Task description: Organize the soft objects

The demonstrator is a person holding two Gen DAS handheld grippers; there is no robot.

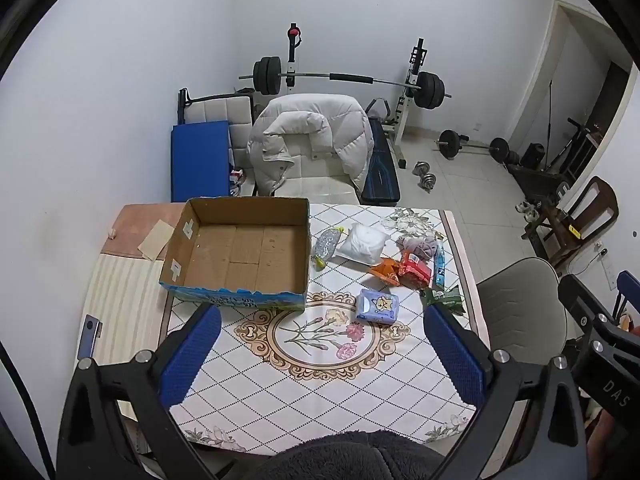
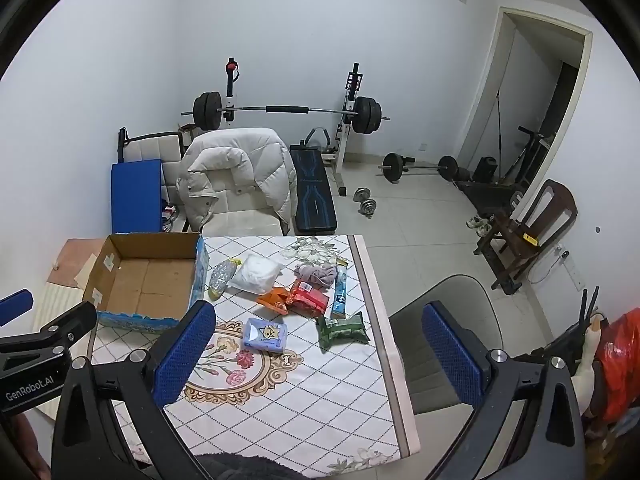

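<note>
Awaiting sorting, soft packets (image 1: 378, 306) lie right of the empty brown cardboard box (image 1: 244, 252); both hand-held grippers, left (image 1: 320, 356) and right (image 2: 318, 356), hover spread, holding nothing.

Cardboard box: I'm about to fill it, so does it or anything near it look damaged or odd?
The cardboard box sits upright and empty, but its near top edge is ragged, the flaps apparently torn off. The soft packets lie loosely jumbled to its right. Nothing looks spilled.
</note>
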